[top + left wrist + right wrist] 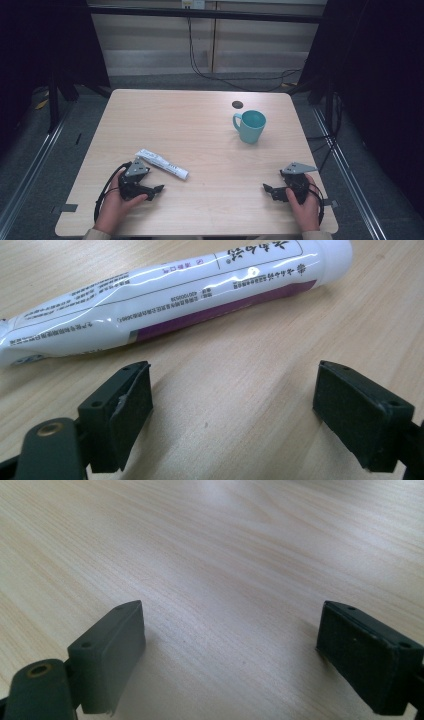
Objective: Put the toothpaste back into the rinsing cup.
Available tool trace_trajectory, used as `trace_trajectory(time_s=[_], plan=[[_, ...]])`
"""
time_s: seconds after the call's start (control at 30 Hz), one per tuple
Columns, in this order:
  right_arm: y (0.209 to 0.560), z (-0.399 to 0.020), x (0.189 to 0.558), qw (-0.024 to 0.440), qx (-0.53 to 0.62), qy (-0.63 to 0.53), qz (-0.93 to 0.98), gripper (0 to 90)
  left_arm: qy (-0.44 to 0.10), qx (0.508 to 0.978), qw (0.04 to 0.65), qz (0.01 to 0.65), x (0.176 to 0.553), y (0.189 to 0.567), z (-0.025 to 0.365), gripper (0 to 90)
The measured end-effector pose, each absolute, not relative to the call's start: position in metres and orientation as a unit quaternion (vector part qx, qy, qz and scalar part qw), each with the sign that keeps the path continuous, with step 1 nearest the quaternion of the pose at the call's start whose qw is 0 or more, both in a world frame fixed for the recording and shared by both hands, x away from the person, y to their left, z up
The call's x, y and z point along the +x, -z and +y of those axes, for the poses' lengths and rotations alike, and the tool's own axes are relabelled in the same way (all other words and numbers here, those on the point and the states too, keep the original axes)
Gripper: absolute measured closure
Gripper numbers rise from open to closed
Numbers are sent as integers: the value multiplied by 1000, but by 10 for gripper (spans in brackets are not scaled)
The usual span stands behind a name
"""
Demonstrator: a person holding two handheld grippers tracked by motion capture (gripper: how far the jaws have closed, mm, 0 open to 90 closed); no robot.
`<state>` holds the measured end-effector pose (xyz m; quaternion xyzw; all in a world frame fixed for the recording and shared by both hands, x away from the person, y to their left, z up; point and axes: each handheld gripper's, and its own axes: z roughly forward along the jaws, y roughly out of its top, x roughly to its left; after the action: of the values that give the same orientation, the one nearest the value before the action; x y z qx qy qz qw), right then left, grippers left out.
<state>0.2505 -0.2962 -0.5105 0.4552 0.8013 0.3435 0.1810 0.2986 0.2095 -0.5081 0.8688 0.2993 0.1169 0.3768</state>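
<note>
Toothpaste tube (162, 164) lies just beyond your left gripper (232, 410), whose jaws are spread. Your right gripper (230, 655), also spread, rests well right of the tube; a teal mug (250, 126) stands farther back.

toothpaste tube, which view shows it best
The left gripper view: the toothpaste tube lies close up just beyond the open left claw, its print and purple stripe clear. The high view shows the same tube whole but small, lying on the table by that claw. The right gripper view looks at bare tabletop.
</note>
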Motion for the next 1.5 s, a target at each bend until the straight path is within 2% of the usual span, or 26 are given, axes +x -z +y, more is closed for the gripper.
trace_trajectory(time_s=[0.23, 0.43, 0.8, 1.13, 1.5], plan=[[510, -296, 251, 181, 455, -344, 801, 114, -116, 871, 375, 295, 300, 507, 210, 168], [511, -297, 251, 180, 455, -346, 801, 114, -109, 895, 316, 295, 309, 493, 212, 214], [511, -298, 252, 178, 450, -347, 803, 113, -115, 918, 274, 262, 337, 454, 220, 214], [511, -298, 253, 177, 448, -347, 805, 113, -97, 943, 233, 217, 361, 458, 201, 214], [511, -298, 253, 177, 448, -347, 805, 113, -92, 953, 218, 187, 378, 457, 186, 214]])
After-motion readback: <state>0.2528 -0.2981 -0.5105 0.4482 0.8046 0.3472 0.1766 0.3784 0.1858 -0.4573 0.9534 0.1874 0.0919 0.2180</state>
